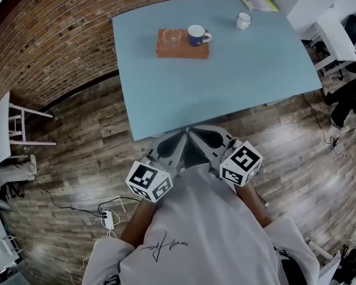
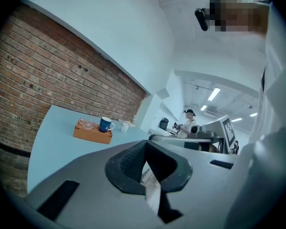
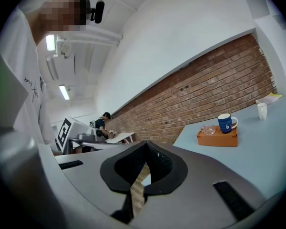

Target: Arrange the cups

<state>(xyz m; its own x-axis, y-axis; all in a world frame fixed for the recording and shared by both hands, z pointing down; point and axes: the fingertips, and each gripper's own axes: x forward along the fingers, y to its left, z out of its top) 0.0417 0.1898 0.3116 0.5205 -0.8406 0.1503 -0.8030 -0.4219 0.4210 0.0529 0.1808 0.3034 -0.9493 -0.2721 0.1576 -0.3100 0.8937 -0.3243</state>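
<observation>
Clenched and empty, left gripper (image 1: 181, 136) and right gripper (image 1: 194, 134) meet at 6 o'clock. At 12 o'clock a blue mug (image 1: 196, 35) stands upright on an orange box (image 1: 183, 51), its handle toward 3 o'clock, with a glass cup (image 1: 172, 37) beside it. A white cup (image 1: 244, 21) is at 1 o'clock on the light-blue table (image 1: 225, 82). Around are a wood floor (image 1: 65, 159) and a brick wall (image 1: 47, 34).

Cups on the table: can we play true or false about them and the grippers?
1. The blue mug stands on the orange box. True.
2. The white cup stands on the box too. False: it stands on the table, apart from the box.
3. A glass cup sits beside the blue mug on the box. True.
4. The left gripper holds a cup. False: its jaws are together with nothing between them, near the table's edge and far from the cups.
5. The right gripper is shut and empty. True.
</observation>
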